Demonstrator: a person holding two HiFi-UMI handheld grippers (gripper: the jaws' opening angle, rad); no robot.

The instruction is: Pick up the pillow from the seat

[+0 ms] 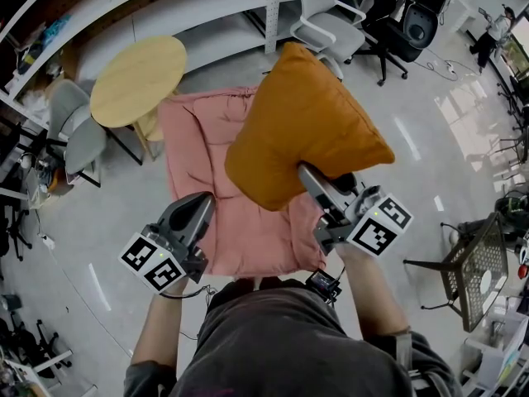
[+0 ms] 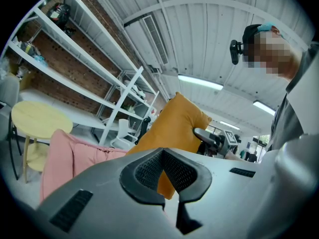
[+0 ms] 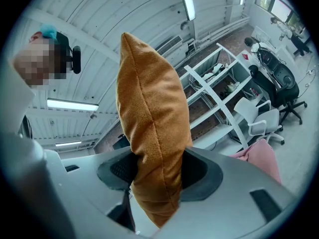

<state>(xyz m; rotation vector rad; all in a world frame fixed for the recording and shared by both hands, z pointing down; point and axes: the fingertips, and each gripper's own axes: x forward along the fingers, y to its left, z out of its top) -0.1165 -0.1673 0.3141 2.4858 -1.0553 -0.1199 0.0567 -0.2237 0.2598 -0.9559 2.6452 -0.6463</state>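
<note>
Right claw [image 1: 308, 177], raised forward, clamps the orange pillow [image 1: 306, 131] aloft; left claw [image 1: 202, 200] hangs closed, empty.

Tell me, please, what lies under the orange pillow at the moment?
The fingers of the right gripper hold the orange pillow up in the air. Below it lies the pink cushion, partly covered by the pillow in the head view. The seat beneath the cushion cannot be seen.
</note>
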